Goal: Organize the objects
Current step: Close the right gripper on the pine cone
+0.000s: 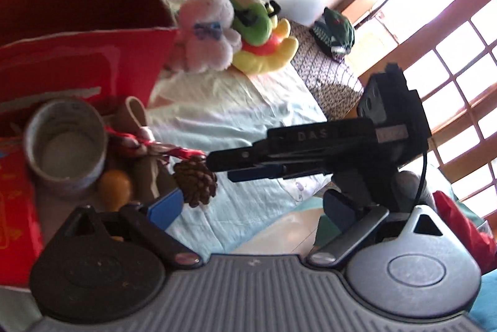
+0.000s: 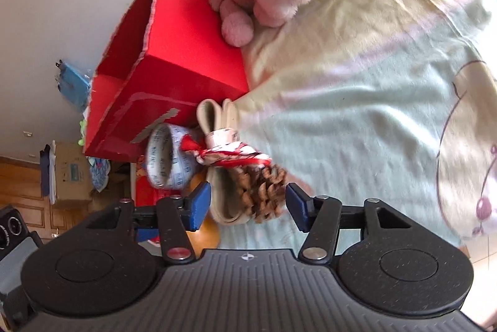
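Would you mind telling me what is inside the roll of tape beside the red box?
The tape roll shows an empty core in the left wrist view: only its pale inner wall and a grey surface at the bottom. What lies beneath the roll is covered.

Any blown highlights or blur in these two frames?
Left wrist view: the window is blown out white, the tape roll soft. Right wrist view: even light, no clipping, the pine cone between the right gripper's open fingers slightly smeared.
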`<control>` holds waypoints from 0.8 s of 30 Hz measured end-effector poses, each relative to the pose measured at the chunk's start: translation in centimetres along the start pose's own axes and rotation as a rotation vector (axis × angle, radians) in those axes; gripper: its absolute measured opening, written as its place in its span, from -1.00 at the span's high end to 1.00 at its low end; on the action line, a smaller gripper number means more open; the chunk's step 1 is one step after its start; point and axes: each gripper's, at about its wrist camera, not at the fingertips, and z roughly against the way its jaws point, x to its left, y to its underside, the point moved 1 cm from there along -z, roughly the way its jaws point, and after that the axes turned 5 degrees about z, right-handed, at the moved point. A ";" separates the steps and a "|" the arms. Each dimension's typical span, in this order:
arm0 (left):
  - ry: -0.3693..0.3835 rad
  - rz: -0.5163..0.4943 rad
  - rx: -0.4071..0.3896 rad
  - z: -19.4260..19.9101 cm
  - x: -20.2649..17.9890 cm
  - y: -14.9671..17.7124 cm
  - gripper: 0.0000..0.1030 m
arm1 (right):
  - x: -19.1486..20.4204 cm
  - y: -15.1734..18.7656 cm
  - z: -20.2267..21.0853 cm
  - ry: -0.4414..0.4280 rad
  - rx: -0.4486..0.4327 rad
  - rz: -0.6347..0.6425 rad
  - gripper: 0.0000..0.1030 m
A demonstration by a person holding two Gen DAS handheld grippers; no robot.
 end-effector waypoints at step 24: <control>-0.178 0.071 0.083 -9.2 -0.3 -0.8 -0.54 | -4.6 -3.3 -0.3 -0.129 0.230 0.054 0.24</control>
